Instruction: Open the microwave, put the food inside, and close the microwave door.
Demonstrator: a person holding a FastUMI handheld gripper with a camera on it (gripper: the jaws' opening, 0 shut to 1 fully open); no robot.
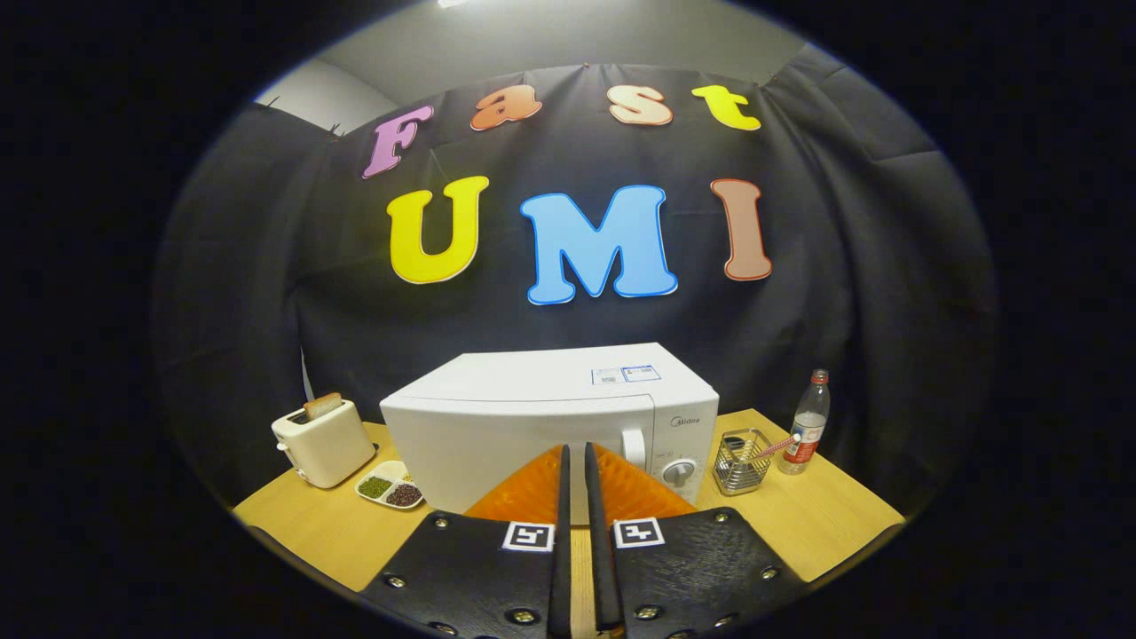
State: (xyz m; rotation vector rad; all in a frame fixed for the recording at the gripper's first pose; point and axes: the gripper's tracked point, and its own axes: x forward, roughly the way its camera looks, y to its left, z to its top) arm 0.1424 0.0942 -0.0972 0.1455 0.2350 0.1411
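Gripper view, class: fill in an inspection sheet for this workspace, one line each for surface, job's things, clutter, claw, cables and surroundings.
Surface: wooden table, level, bare at the right.
Job's things: white microwave beyond the fingers, door shut, handle and dial at its right side; divided dish of food by its left corner.
Clutter: toaster with bread in a slot, left of the dish; wire basket and plastic bottle, right of the microwave.
Claw: claw shut or nearly so, holding nothing, short of the microwave door.
Cables: nothing seen.
Surroundings: black cloth wall behind the table.
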